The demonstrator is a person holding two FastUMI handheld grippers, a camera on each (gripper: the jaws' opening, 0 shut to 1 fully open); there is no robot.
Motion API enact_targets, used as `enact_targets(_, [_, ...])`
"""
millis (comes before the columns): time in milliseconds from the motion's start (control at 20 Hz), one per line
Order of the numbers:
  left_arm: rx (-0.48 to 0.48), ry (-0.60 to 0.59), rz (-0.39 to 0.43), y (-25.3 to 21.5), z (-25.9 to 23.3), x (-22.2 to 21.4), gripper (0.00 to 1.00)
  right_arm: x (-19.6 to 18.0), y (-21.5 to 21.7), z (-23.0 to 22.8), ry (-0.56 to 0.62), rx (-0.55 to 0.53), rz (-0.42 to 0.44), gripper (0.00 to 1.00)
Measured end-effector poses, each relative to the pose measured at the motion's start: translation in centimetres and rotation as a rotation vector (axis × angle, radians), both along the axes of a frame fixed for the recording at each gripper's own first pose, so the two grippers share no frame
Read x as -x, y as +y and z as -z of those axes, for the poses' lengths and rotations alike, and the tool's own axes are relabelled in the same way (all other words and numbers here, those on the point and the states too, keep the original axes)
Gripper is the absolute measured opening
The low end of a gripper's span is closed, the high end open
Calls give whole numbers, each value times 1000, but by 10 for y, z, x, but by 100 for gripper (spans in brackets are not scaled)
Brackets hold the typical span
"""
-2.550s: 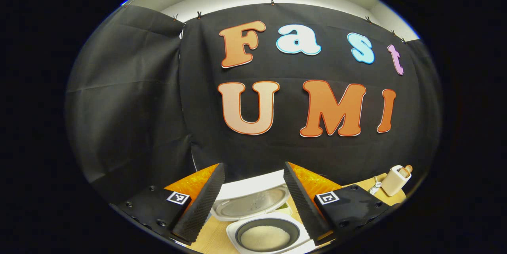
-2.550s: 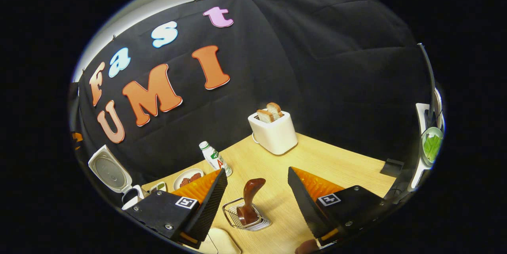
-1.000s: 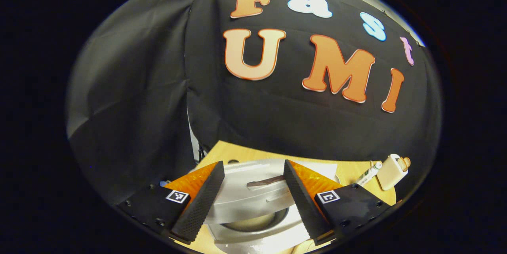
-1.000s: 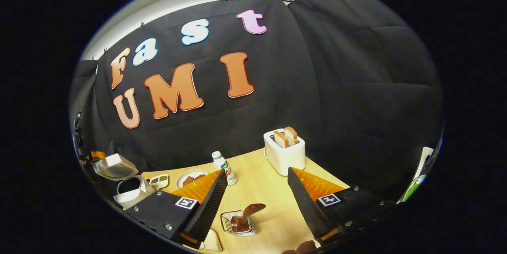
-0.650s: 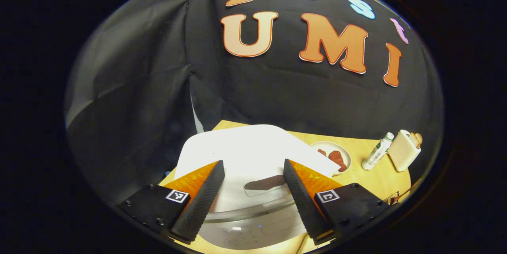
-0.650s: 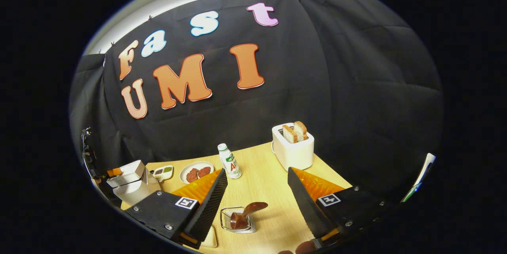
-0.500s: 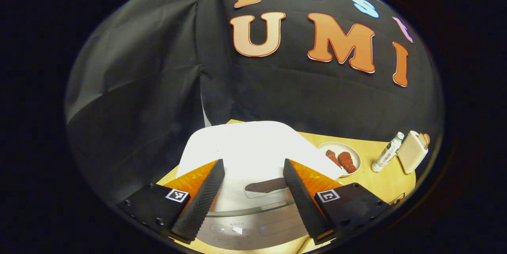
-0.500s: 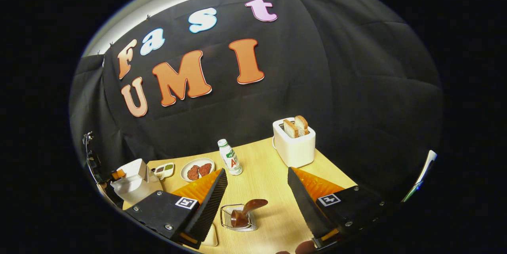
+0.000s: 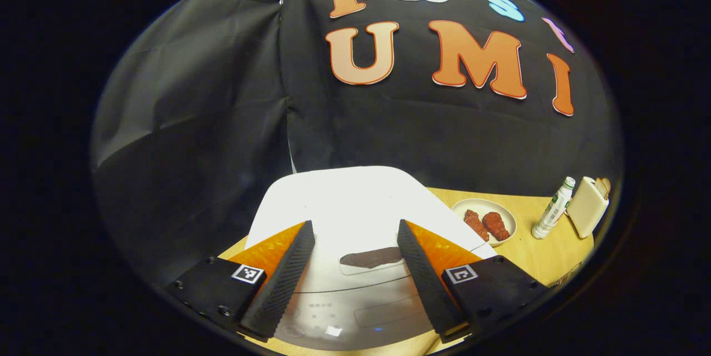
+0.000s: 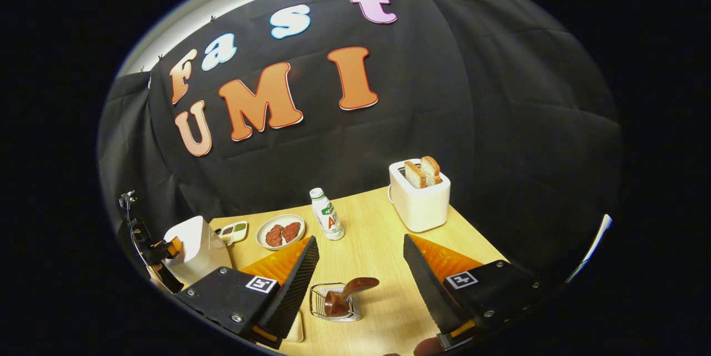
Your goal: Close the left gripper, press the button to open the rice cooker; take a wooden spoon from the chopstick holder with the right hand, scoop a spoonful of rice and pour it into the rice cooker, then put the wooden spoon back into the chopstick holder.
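Both tongs apart, empty: left tongs (image 9: 355, 278) over closed rice cooker (image 9: 344, 206); right tongs (image 10: 361, 284) above wooden spoon (image 10: 347, 295) in chopstick holder (image 10: 329, 312). Spoon likely light, stiff; grip handle.

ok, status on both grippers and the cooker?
Left gripper open, over shut white rice cooker. Right gripper open, empty. Brown wooden spoon back in wire chopstick holder. Nothing in the way.

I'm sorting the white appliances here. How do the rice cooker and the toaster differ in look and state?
The rice cooker has a broad, rounded lid that is shut; the toaster is a boxy upright block with open slots on top. The rice cooker's contents are hidden; two bread slices stick up from the toaster. The rice cooker sits by the left gripper, the toaster nearer the booth's far corner. Both are white and stand on the wooden table.
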State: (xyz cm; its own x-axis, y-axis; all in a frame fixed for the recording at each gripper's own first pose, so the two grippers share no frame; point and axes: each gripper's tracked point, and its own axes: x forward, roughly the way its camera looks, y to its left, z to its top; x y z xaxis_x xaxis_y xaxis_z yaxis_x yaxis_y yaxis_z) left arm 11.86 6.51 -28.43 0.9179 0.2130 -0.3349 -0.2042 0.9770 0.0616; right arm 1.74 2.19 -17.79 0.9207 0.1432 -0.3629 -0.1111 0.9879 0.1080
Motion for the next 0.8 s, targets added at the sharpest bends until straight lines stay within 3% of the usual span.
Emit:
enact_targets(200, [87, 35, 35, -3, -11, 10, 100, 3, 8, -9, -22, 2, -13, 95])
enact_targets(350, [148, -4, 50, 0, -44, 22, 100, 2, 17, -20, -44, 5, -24, 95])
enact_targets(550, [174, -73, 107, -1, -106, 34, 100, 0, 30, -44, -80, 4, -23, 95])
enact_targets(800, [161, -160, 120, 9, -194, 69, 100, 3, 47, -86, -159, 18, -32, 95])
